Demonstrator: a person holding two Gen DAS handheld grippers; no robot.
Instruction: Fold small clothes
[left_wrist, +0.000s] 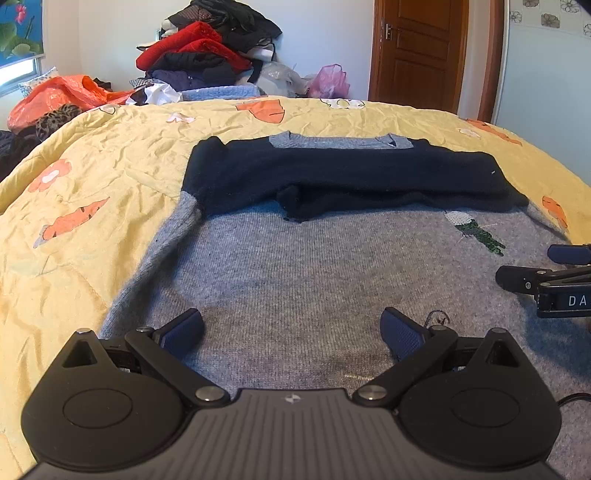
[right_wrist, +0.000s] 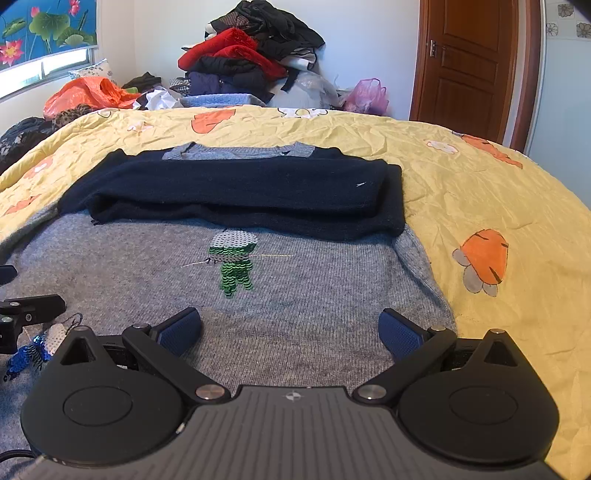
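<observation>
Lying flat, the grey sweater (right_wrist: 295, 314) has navy sleeves (right_wrist: 240, 192) folded across; both hand-held grippers gape empty

A yellow quilt (right_wrist: 461, 177) printed with orange shapes is covering the bed, and a heap of red and dark clothes (right_wrist: 251, 59) is piling against the far wall. An orange plastic bag (right_wrist: 88, 92) and a pink bag (right_wrist: 367, 96) are lying beside it, with a brown wooden door (right_wrist: 469, 62) standing closed at right.
</observation>
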